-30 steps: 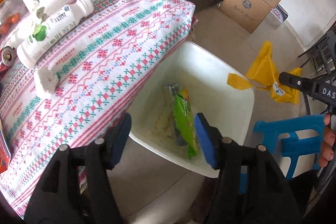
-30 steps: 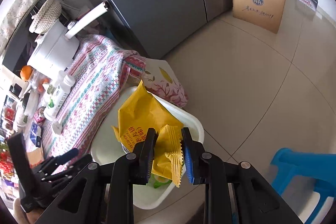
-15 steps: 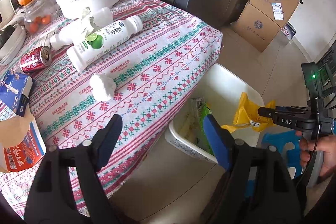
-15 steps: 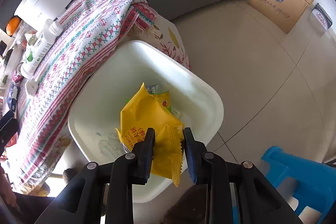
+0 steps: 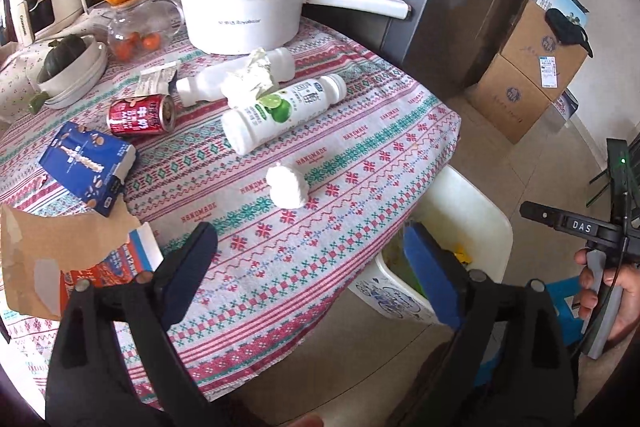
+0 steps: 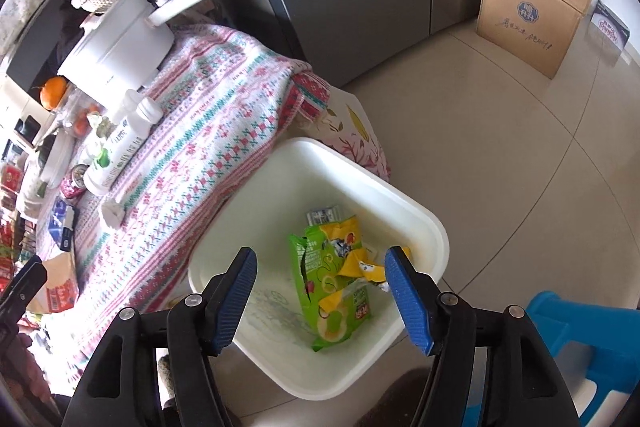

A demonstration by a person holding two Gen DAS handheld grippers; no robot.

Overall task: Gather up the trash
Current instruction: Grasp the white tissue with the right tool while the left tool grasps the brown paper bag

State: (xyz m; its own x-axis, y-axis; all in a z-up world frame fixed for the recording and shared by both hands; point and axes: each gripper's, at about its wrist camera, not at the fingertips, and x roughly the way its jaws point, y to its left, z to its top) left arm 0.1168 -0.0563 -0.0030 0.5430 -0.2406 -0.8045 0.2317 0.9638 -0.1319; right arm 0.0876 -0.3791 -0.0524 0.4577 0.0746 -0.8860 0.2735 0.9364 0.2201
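Patterned tablecloth (image 5: 360, 155) covers the table, litter scattered across it; white bin (image 6: 424, 223) stands on the floor just beside its edge. Right gripper (image 6: 320, 291) hangs over the bin, jaws just opened wide and empty — yellow wrapper (image 6: 360, 267) lies inside. Left gripper (image 5: 308, 267), jaws also just opened wide (nothing between), is the nearer hand — crumpled tissue (image 5: 286, 187) lies directly ahead of it.
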